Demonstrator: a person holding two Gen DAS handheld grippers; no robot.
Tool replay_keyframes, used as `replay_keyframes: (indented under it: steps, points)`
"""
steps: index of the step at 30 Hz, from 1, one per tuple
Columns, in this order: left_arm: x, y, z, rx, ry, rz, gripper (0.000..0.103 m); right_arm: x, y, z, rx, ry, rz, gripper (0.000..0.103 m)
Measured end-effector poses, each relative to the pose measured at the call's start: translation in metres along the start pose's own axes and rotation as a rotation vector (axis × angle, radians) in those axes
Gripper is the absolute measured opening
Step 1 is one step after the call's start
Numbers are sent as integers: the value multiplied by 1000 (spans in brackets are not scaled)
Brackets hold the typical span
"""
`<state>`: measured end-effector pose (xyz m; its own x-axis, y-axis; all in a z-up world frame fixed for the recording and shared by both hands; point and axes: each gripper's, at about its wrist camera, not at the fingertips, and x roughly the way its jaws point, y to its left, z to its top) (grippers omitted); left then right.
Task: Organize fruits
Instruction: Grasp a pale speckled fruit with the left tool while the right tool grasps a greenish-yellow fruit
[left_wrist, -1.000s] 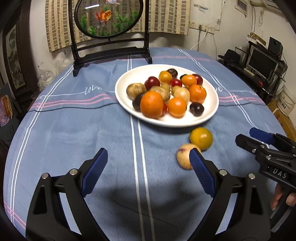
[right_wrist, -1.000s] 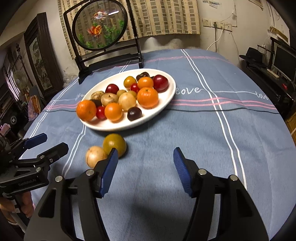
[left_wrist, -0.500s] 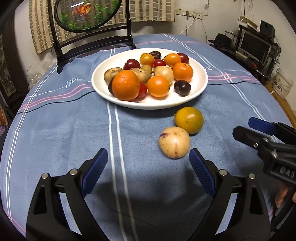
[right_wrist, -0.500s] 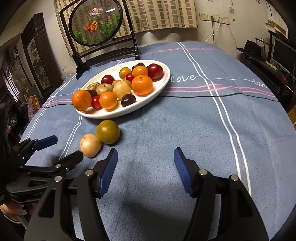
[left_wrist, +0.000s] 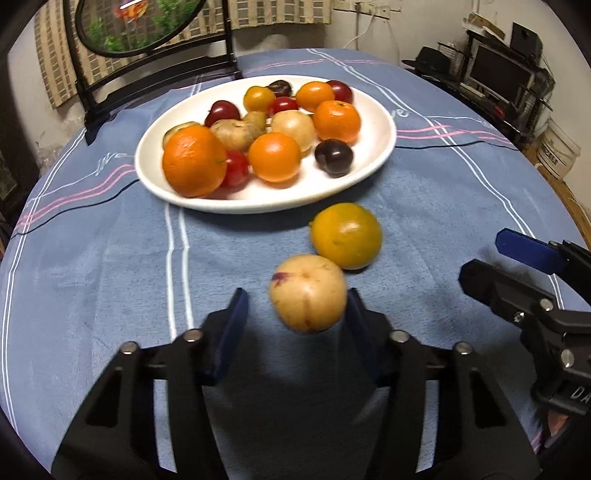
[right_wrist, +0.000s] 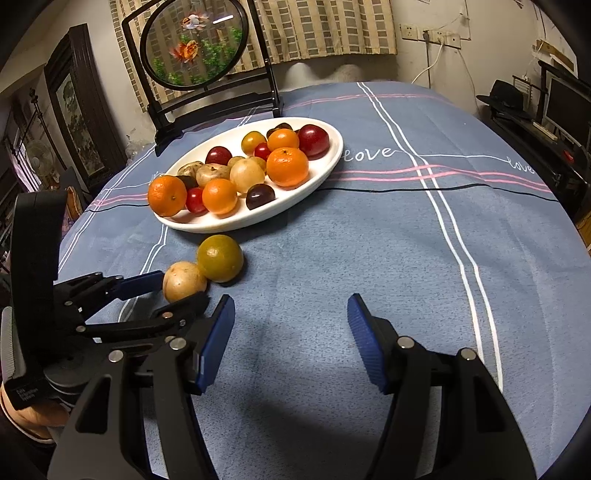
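Jaws of the left gripper (left_wrist: 295, 314) are seen closing around a pale fruit (left_wrist: 307, 293), one pad not yet touching. The right gripper (right_wrist: 290, 332) is held spread, empty. An off-centre squeeze could roll the fruit into the neighbouring yellow-green citrus (left_wrist: 346, 235).

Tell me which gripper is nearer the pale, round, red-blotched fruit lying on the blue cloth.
Left. The left gripper is closing around that pale fruit; the right gripper hovers open, off to its side.

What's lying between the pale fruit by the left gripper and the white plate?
The yellow-green citrus, touching the pale fruit, short of the plate; clearest in the left wrist view.
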<state>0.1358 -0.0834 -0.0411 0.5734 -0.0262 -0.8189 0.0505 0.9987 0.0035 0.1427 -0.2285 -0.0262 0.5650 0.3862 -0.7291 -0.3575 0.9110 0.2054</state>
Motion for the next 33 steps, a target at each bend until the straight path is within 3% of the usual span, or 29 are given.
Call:
replay_keyframes:
  steps: [9,14,23,33]
  points:
    - [0,-1,0,5,-5,-11,41,0,0,-1,2,5,-5,64]
    - [-6,0,-4,23,-19,21,41,-1,0,-1,-7,8,-5,64]
    - [-32,31,-10,-42,-72,42,40,12,26,7,-80,29,6,64]
    - [-31,68,-16,-109,-65,68,40,45,59,21,-153,90,5,64]
